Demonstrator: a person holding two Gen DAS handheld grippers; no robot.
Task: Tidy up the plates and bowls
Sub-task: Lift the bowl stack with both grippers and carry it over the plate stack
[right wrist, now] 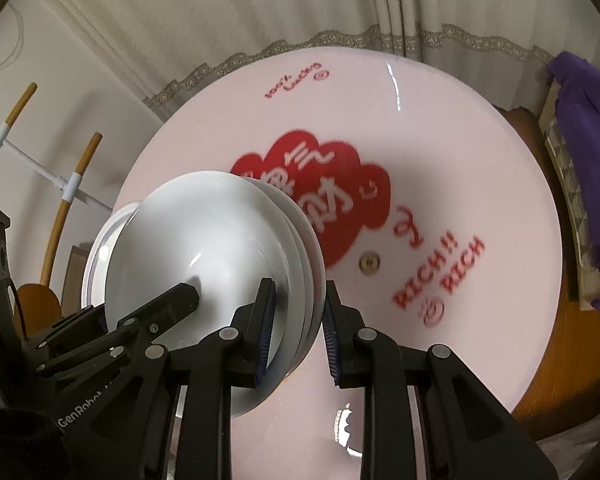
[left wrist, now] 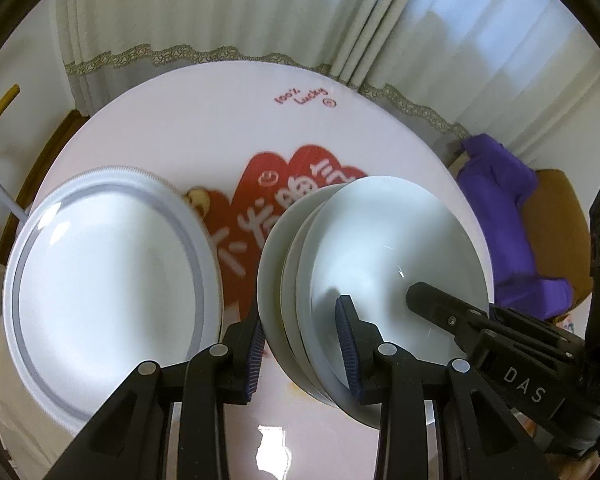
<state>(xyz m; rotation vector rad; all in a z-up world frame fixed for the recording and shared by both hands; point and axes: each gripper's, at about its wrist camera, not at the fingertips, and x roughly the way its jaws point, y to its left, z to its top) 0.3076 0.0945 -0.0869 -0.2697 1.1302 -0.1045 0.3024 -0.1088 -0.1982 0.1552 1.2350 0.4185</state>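
Jaws of both grippers pinch opposite rims of the bowl stack (left wrist: pixel 380 264); we keep it level toward the plate (left wrist: pixel 108 280) at nine o'clock.

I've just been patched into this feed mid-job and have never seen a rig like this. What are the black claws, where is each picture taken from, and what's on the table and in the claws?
There is no robot arm: a person holds a two-finger gripper in each hand, with a fisheye camera on each looking along its fingers. In the left wrist view, the left gripper clamps one side of a stack of white bowls; the right gripper reaches in from the right. In the right wrist view, the right gripper clamps the opposite rim, so both hold the stack together. Below is a round pink table with red print. A white plate with a grey ring lies on it, left of the stack.
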